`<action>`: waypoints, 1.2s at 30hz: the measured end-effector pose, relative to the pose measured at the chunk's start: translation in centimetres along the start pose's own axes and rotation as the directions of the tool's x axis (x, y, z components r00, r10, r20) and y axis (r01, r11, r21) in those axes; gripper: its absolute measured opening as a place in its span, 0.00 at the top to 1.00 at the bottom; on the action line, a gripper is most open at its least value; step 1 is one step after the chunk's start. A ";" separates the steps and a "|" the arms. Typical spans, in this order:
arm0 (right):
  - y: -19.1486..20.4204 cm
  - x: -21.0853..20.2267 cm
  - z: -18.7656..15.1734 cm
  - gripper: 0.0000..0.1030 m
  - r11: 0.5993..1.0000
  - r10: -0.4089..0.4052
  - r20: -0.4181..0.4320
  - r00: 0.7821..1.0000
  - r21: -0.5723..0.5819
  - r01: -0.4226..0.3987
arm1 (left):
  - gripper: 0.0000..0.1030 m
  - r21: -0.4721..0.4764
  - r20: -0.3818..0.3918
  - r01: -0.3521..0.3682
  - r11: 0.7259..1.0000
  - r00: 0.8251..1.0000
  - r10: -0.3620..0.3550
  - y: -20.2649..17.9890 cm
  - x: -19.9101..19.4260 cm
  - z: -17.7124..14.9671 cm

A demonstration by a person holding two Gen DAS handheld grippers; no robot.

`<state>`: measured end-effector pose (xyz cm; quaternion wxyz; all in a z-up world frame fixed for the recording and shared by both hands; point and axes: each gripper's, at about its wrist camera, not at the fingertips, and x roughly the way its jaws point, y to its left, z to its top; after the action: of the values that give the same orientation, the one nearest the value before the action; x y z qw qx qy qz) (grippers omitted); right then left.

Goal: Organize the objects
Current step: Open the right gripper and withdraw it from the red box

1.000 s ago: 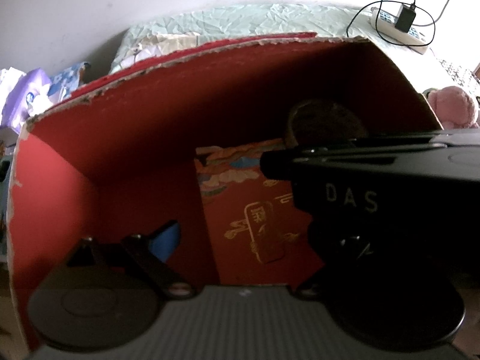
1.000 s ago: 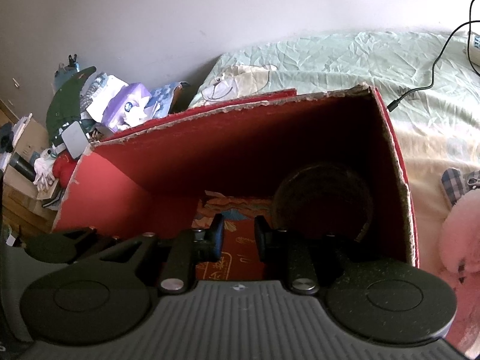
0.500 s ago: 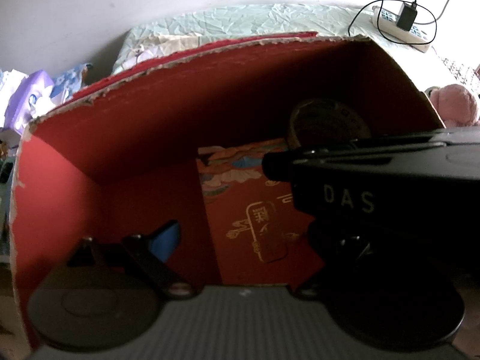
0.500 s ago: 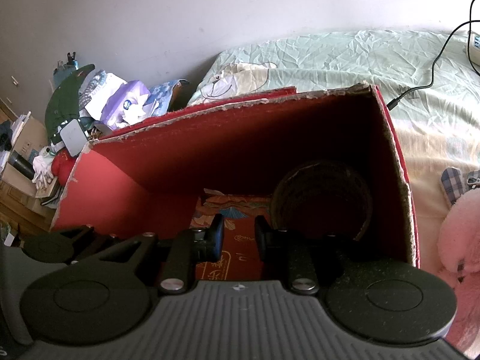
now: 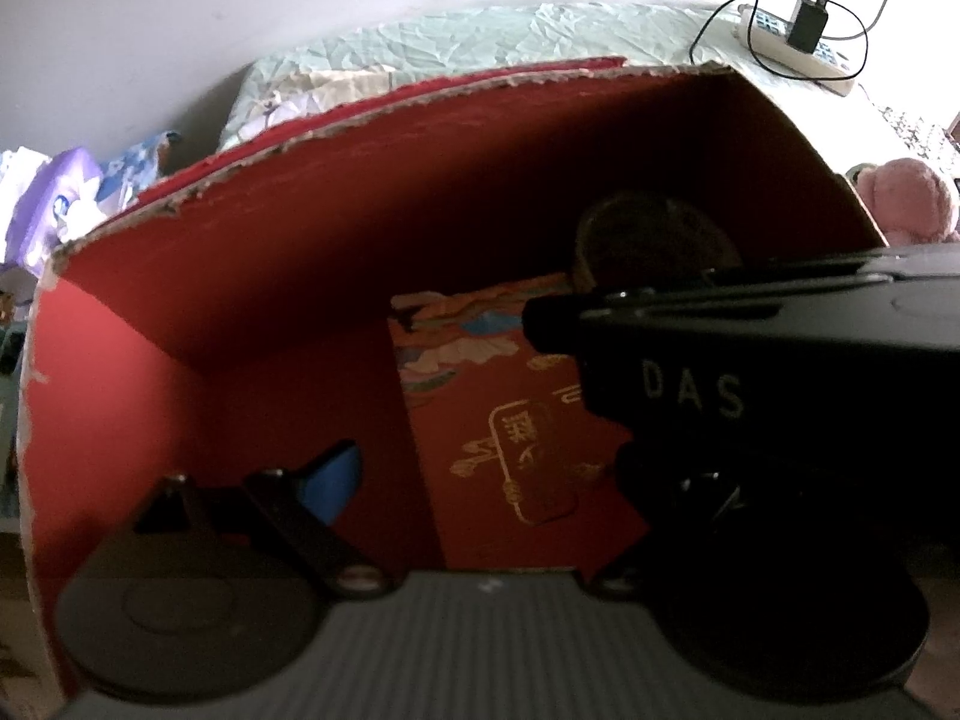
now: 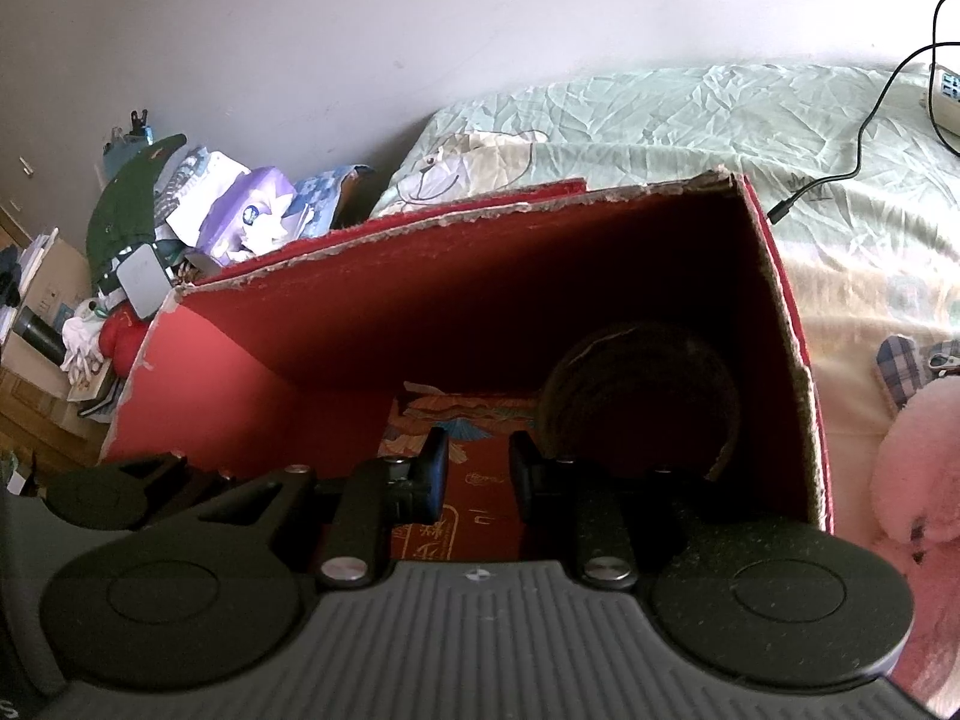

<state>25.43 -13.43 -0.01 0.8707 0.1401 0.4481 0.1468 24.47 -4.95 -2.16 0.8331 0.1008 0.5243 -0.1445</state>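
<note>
A red cardboard box [image 5: 300, 228] [image 6: 372, 312] stands open on the bed. Inside lie a flat red packet with gold print [image 5: 510, 420] [image 6: 474, 516] and a dark round bowl-like thing [image 5: 654, 240] [image 6: 642, 396] in the right corner. My right gripper [image 6: 477, 474] hangs over the box, open by a narrow gap and empty, above the packet. It crosses the left wrist view as a black body marked DAS [image 5: 720, 372]. My left gripper's blue-padded left finger [image 5: 333, 480] shows inside the box; its right finger is hidden, and nothing shows between them.
The box sits on a pale green bedsheet [image 6: 690, 120]. A pink plush toy [image 6: 918, 468] lies right of the box. A power strip with a charger and cable [image 5: 804, 36] lies at the far right. Cluttered shelves with a purple figure box [image 6: 252, 216] stand left.
Both grippers have drifted very slightly back from the box. Nothing was taken or let go.
</note>
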 end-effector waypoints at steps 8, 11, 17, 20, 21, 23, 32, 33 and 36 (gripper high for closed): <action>0.1 -0.2 0.1 0.76 1.000 -0.011 0.009 1.000 -0.004 0.011 | 0.11 -0.006 0.012 0.001 1.000 1.000 -0.001 -0.1 -0.1 -0.3; 0.2 -0.7 0.0 0.76 1.000 -0.010 0.031 0.999 -0.006 0.010 | 0.11 -0.016 0.030 0.001 1.000 1.000 0.000 0.0 -0.5 -0.3; 0.1 -4.4 -0.4 0.76 0.998 0.034 0.131 0.991 0.043 -0.040 | 0.11 -0.010 0.119 -0.033 0.999 0.992 0.034 -0.3 -3.7 -0.9; 0.9 -6.7 -1.1 0.76 0.999 0.037 0.187 0.982 0.016 -0.040 | 0.11 -0.032 0.154 0.002 0.999 0.988 0.003 -0.1 -5.4 -1.9; 1.2 -7.2 -1.4 0.76 0.999 0.038 0.204 0.978 0.005 -0.040 | 0.11 -0.040 0.167 0.011 0.999 0.986 -0.004 0.2 -6.0 -2.2; 1.8 -8.6 -2.4 0.74 0.999 0.042 0.251 0.967 -0.022 -0.038 | 0.11 -0.054 0.193 0.005 0.999 0.981 0.005 0.6 -7.5 -3.0; 3.0 -12.7 -6.1 0.68 0.991 0.118 0.326 0.938 -0.097 -0.091 | 0.14 -0.137 0.303 -0.014 0.990 0.951 0.056 3.8 -13.7 -7.6; 2.7 -13.2 -6.5 0.68 0.989 0.138 0.320 0.937 -0.099 -0.112 | 0.14 -0.144 0.311 -0.017 0.989 0.948 0.062 4.2 -14.3 -8.2; 2.0 -14.0 -7.6 0.69 0.978 0.202 0.289 0.936 -0.104 -0.179 | 0.16 -0.168 0.319 -0.003 0.986 0.946 0.057 5.5 -15.6 -10.2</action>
<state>11.17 -16.05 6.88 0.9145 0.1703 0.2903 0.2246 11.40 5.55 7.68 0.9151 0.0145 0.3897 -0.1022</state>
